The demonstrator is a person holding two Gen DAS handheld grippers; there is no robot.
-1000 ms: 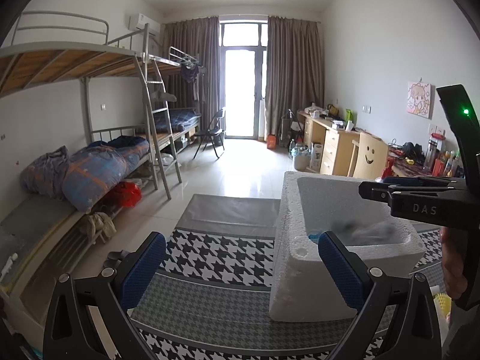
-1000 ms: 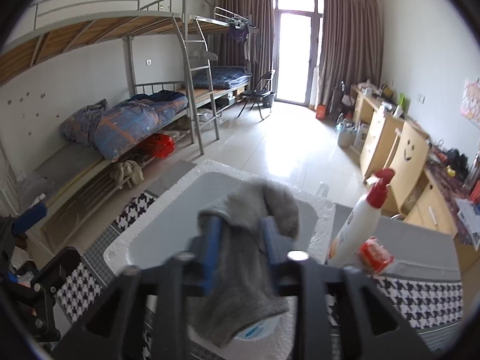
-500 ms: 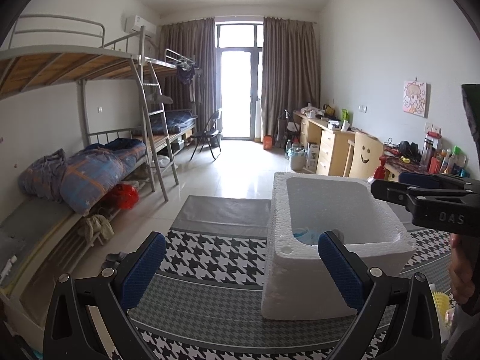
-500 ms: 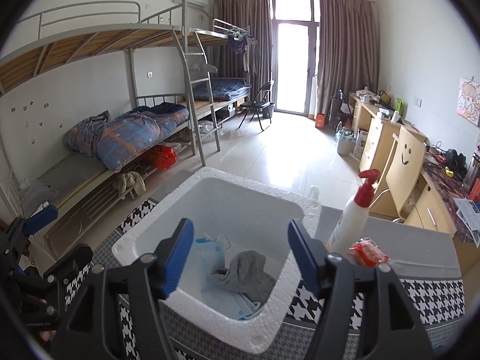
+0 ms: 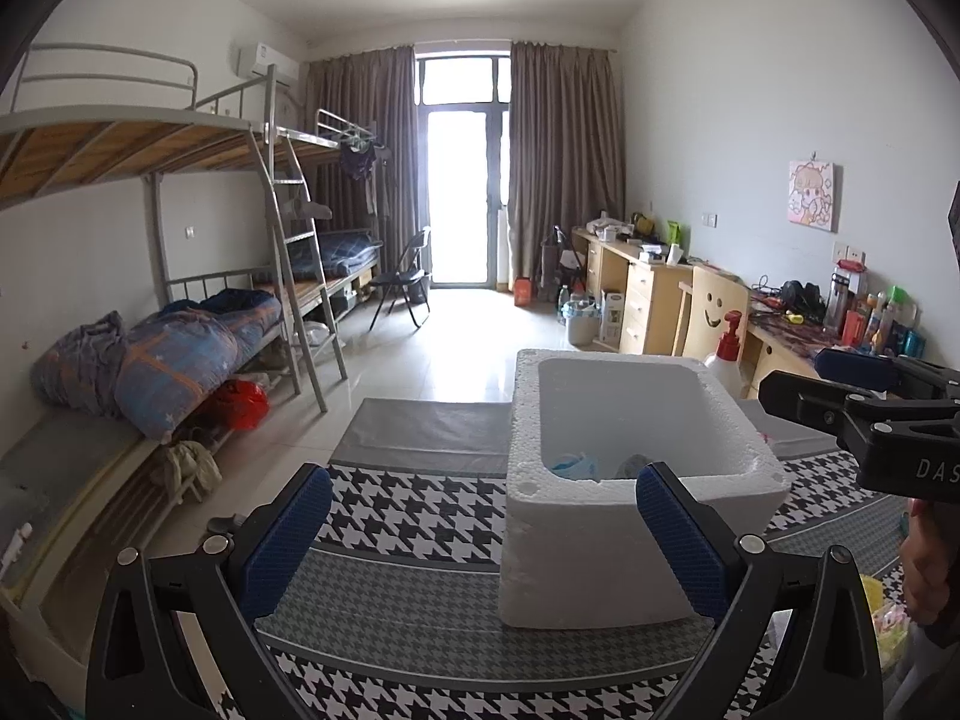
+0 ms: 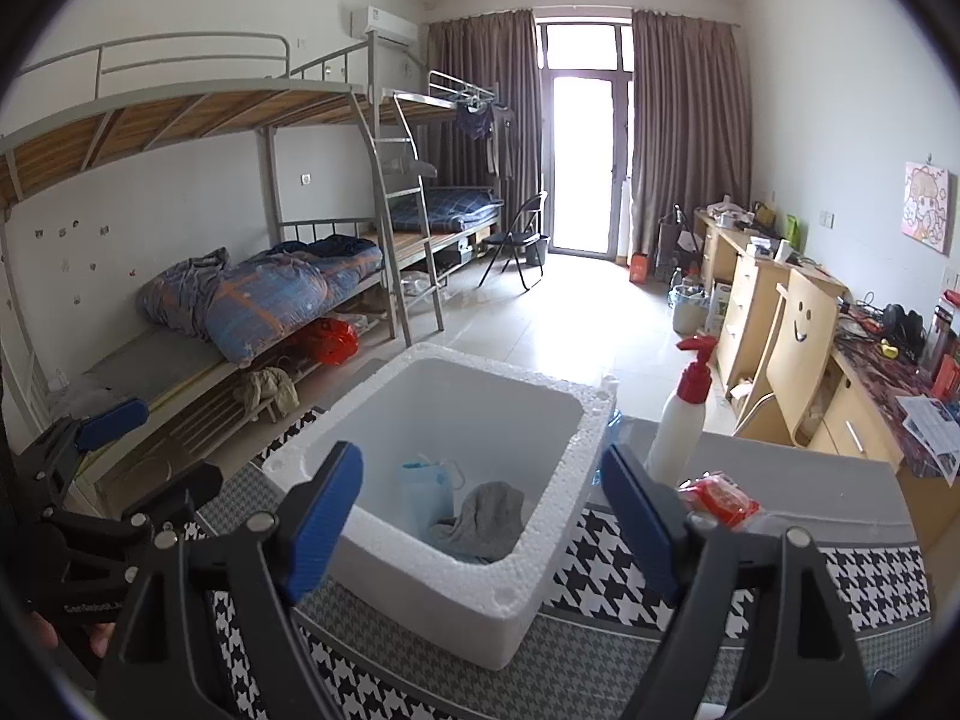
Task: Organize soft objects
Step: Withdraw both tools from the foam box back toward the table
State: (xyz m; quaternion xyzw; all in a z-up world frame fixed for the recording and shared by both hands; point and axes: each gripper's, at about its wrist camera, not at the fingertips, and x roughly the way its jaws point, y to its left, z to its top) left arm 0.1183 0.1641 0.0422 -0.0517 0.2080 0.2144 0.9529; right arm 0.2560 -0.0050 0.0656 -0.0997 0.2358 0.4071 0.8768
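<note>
A crumpled grey fabric sock (image 6: 483,519) lies on the bottom of the white rectangular foam box (image 6: 420,546), in its near right corner, beside a pale blue face mask (image 6: 429,495) that lies to its left; both sit below and just beyond the right gripper (image 6: 480,525), whose 2 blue-padded fingers (image 6: 321,519) stand wide apart over the near rim of the box, holding nothing; the gripper looks down into the box from above its near edge, tilted forward; the box rests on a grey and black-and-white houndstooth cloth (image 6: 606,570) covering the table; to the right of the box stand a white spray bottle with a red trigger top (image 6: 681,426) and, nearer, a small red plastic-wrapped packet (image 6: 717,495); in the left wrist view the left gripper (image 5: 480,546) is held low and level to the left of the box, its 2 blue pads (image 5: 288,540) also wide apart and empty, the right pad overlapping the near left corner of the foam box (image 5: 576,546); only the tips of the mask (image 5: 567,465) and the sock (image 5: 630,465) show above the near wall there; the right gripper (image 5: 840,387) appears at the far right edge of that view, seen from the side, with a hand (image 5: 927,558) partly visible below it.
</note>
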